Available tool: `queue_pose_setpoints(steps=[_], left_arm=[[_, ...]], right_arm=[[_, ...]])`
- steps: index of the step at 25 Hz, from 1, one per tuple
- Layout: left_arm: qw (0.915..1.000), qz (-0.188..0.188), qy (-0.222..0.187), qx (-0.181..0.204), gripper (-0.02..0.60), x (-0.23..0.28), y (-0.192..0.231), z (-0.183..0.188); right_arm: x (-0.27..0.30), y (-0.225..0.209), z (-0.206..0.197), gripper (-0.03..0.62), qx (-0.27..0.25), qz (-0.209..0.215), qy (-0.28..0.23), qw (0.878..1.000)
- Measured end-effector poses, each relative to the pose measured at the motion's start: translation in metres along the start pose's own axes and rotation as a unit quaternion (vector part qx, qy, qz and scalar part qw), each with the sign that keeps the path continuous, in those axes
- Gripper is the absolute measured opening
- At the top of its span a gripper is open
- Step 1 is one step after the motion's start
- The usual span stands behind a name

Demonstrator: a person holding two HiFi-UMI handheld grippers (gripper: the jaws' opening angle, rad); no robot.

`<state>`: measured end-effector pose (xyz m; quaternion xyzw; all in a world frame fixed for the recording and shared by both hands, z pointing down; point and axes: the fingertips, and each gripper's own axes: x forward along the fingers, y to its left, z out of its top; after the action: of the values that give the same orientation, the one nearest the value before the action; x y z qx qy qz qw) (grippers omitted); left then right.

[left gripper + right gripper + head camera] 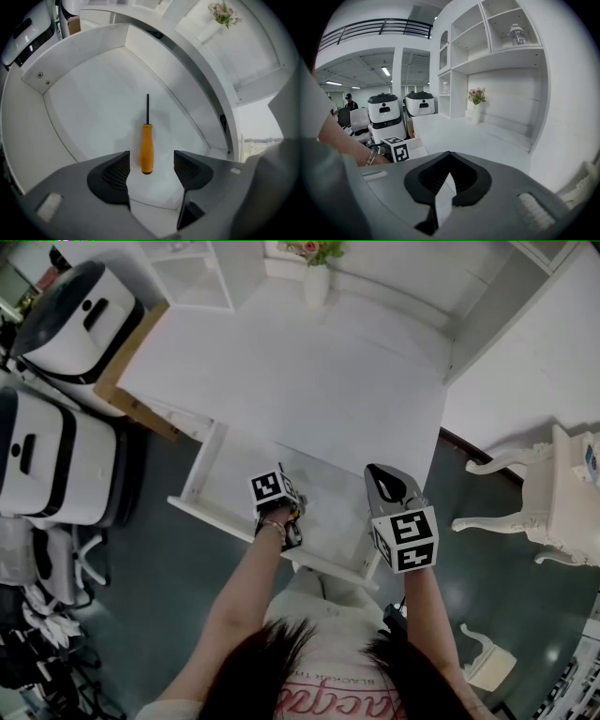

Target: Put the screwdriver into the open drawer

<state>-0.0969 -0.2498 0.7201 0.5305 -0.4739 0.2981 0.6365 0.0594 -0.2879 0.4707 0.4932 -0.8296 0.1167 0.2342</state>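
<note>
My left gripper (151,164) hangs over the open drawer (89,98) with its jaws spread wide. The orange-handled screwdriver (147,152) lies flat on the drawer floor, in line with the gap, and neither pad touches it. To the right, my right gripper (449,177) faces across the white desk (478,136) — jaws pressed together, nothing between them.

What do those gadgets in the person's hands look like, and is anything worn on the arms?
The left gripper and right gripper are grey plastic, each with two broad fingers lined with dark ribbed pads. Each carries a white cube printed with black square markers. The left wrist wears a thin bracelet; the forearms have no sleeves.
</note>
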Motion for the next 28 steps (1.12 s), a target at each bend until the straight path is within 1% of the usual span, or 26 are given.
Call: queue_pose_setpoints(steps=[4, 9, 16, 20, 23, 24, 28], left_arm=[[0.9994, -0.015, -0.016, 0.028, 0.312, -0.018, -0.005, 0.004], [0.9965, -0.032, -0.041, 0.064, 0.298, -0.043, -0.012, 0.013], [0.9928, -0.05, -0.074, 0.081, 0.295, -0.067, -0.015, 0.012], [0.9891, -0.051, -0.097, 0.098, 0.283, -0.083, -0.019, 0.015], [0.986, -0.054, -0.118, 0.104, 0.261, -0.097, -0.023, 0.015], [0.9843, -0.057, -0.128, 0.107, 0.251, -0.103, -0.025, 0.016], [0.975, -0.07, -0.17, 0.124, 0.243, -0.127, -0.037, 0.017]], right_arm=[[-0.008, 0.006, 0.004, 0.002, -0.002, -0.01, -0.006, 1.0], [-0.018, 0.009, 0.005, 0.002, 0.004, -0.022, -0.014, 1.0], [-0.023, 0.025, 0.005, 0.002, 0.007, -0.017, -0.026, 0.999], [-0.027, 0.028, 0.017, 0.002, 0.0, -0.014, -0.04, 0.999], [-0.033, 0.029, 0.025, 0.002, -0.002, -0.011, -0.05, 0.999], [-0.035, 0.029, 0.027, 0.002, -0.003, -0.01, -0.054, 0.999], [-0.044, 0.028, 0.034, 0.002, 0.004, -0.008, -0.069, 0.998]])
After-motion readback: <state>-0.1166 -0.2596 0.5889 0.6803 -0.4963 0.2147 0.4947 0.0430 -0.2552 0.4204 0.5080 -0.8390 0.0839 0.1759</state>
